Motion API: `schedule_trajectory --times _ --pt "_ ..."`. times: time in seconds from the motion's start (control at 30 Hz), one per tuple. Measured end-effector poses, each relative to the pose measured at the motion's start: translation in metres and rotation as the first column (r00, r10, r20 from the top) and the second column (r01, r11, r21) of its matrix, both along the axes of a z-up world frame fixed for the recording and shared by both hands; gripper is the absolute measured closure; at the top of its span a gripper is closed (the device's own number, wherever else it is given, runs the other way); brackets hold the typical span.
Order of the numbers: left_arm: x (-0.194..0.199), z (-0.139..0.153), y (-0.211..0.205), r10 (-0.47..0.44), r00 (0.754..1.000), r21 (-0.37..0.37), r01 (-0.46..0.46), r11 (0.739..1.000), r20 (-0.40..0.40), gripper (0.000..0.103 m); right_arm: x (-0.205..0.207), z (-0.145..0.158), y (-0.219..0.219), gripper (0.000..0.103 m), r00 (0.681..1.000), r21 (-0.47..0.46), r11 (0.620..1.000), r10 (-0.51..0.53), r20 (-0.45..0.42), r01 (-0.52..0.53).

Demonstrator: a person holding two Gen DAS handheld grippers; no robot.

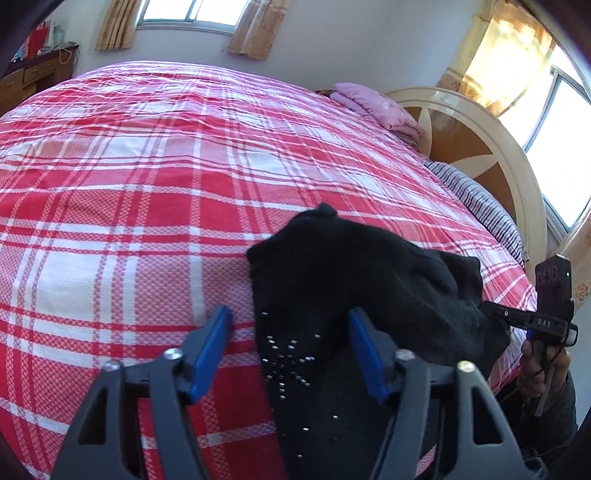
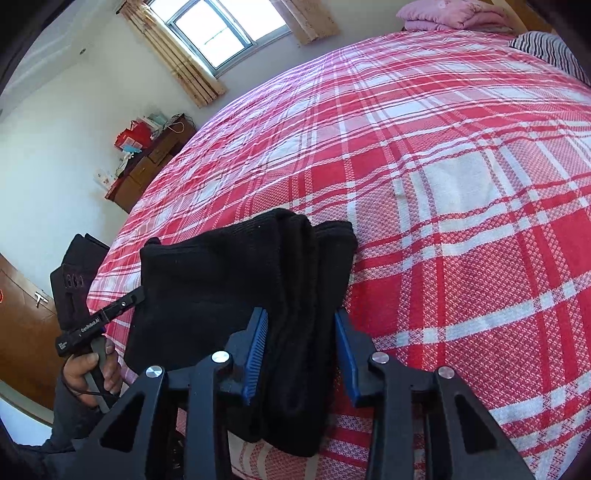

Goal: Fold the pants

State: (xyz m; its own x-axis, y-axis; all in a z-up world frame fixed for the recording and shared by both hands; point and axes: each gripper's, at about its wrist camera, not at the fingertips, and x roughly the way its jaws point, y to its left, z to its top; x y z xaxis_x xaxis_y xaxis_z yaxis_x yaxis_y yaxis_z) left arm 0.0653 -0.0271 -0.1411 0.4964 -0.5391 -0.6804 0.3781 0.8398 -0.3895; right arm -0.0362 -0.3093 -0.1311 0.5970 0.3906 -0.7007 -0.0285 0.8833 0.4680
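Black pants (image 1: 332, 280) with small silver studs lie bunched at the near edge of a red plaid bed (image 1: 147, 184). In the right wrist view the pants (image 2: 236, 280) look folded into a thick stack. My left gripper (image 1: 290, 325) is open, its blue pads on either side of the studded part of the pants. My right gripper (image 2: 301, 328) is open, its pads straddling the folded edge. In the left wrist view the right gripper (image 1: 491, 310) touches the far side of the pants. In the right wrist view the left gripper (image 2: 138, 293) touches their left edge.
A folded pink blanket (image 1: 376, 107) and a striped pillow (image 1: 476, 203) lie by the curved headboard (image 1: 480, 155). A wooden dresser (image 2: 147, 166) with bags stands by the wall. Curtained windows (image 2: 218, 33) are behind the bed.
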Motion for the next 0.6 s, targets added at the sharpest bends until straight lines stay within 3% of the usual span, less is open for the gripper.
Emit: schedule_trajectory --times 0.03,0.07,0.1,0.13,0.17,0.27,0.6 --pt "-0.001 0.000 -0.001 -0.011 1.000 -0.017 0.011 1.000 -0.015 0.062 -0.001 0.001 0.001 0.066 1.000 -0.005 1.000 0.001 0.008 0.000" --pt "-0.001 0.000 -0.002 -0.011 1.000 -0.027 0.010 1.000 -0.024 0.063 -0.002 0.003 0.003 0.068 1.000 -0.010 1.000 0.003 0.016 -0.003" --pt "-0.002 0.001 -0.002 -0.011 1.000 -0.024 0.011 1.000 -0.021 0.071 -0.004 0.005 0.005 0.069 1.000 -0.015 1.000 0.008 0.025 -0.007" --pt "-0.002 0.001 -0.002 -0.014 1.000 -0.015 0.014 1.000 -0.016 0.084 -0.005 0.006 0.006 0.072 0.999 -0.019 1.000 0.012 0.033 -0.011" --pt "-0.002 0.002 0.000 -0.007 1.000 -0.013 0.007 1.000 -0.017 0.088 -0.006 0.008 0.007 0.074 0.999 -0.022 1.000 0.013 0.041 -0.012" --pt "0.002 0.002 0.010 0.005 0.999 -0.076 -0.009 0.997 -0.047 0.092 -0.008 0.017 0.009 0.076 0.997 -0.024 0.999 0.023 0.068 -0.021" --pt "0.012 0.029 0.021 0.001 1.000 -0.122 -0.004 0.992 -0.026 0.093 0.015 0.055 0.035 0.078 0.984 -0.077 0.993 0.102 0.146 -0.091"
